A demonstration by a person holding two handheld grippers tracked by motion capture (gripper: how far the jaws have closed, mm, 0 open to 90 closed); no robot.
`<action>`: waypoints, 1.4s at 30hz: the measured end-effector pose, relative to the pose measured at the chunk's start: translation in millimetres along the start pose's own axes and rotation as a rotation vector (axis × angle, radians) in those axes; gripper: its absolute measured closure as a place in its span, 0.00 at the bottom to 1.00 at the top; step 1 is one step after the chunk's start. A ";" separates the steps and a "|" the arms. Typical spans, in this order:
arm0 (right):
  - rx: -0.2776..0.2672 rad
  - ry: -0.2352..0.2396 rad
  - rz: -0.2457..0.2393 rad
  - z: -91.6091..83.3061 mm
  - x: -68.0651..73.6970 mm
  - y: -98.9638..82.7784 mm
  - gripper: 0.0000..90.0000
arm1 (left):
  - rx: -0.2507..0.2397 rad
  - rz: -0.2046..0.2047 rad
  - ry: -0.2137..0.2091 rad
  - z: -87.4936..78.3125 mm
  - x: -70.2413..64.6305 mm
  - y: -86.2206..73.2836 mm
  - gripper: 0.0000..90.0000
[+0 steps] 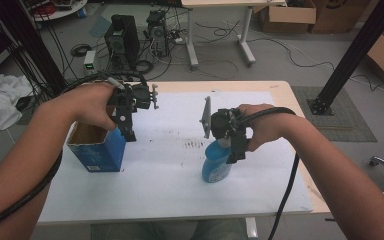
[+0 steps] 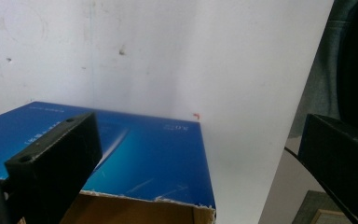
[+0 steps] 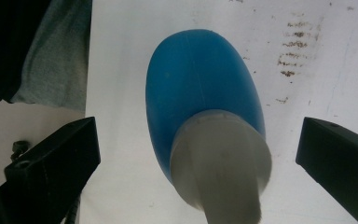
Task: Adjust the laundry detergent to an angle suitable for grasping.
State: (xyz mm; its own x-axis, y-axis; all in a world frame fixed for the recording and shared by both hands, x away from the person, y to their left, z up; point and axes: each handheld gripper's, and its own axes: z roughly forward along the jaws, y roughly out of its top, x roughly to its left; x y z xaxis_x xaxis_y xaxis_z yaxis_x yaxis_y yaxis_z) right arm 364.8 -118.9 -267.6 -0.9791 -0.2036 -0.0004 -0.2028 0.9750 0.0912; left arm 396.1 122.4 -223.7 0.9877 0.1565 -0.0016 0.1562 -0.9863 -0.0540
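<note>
A blue carton (image 1: 99, 156) with an open top stands on the left of the white sheet (image 1: 165, 170). My left gripper (image 1: 129, 134) hovers at its far right corner, jaws pointing down. In the left gripper view the left gripper (image 2: 198, 128) is open wide above the blue carton (image 2: 158, 163), its torn brown rim below. A blue bottle (image 1: 215, 169) with a white top stands right of centre. My right gripper (image 1: 235, 154) hangs just above it. From the right gripper view, the right gripper (image 3: 198, 130) is open, its jaws either side of the bottle (image 3: 196, 79) without touching.
Dark smudges (image 1: 195, 144) mark the sheet between the carton and the bottle. Behind the table, computer towers (image 1: 122, 37) and cables lie on the floor. A black frame post (image 1: 352, 55) stands at the right, cardboard boxes (image 1: 287, 17) beyond, white cloth (image 1: 0, 100) at the left.
</note>
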 end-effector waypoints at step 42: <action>-0.003 0.010 -0.154 23.8 -4.5 -4.3 0.24 | 0.010 -0.008 -0.017 13.2 8.3 7.2 0.00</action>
State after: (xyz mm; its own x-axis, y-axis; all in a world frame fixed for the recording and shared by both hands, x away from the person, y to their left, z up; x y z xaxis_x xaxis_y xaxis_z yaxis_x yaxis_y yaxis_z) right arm 369.6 -120.0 -291.8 -0.9363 -0.3512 -0.0048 -0.3501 0.9320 0.0942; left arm 405.3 117.4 -237.3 0.9860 0.1658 -0.0185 0.1643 -0.9843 -0.0642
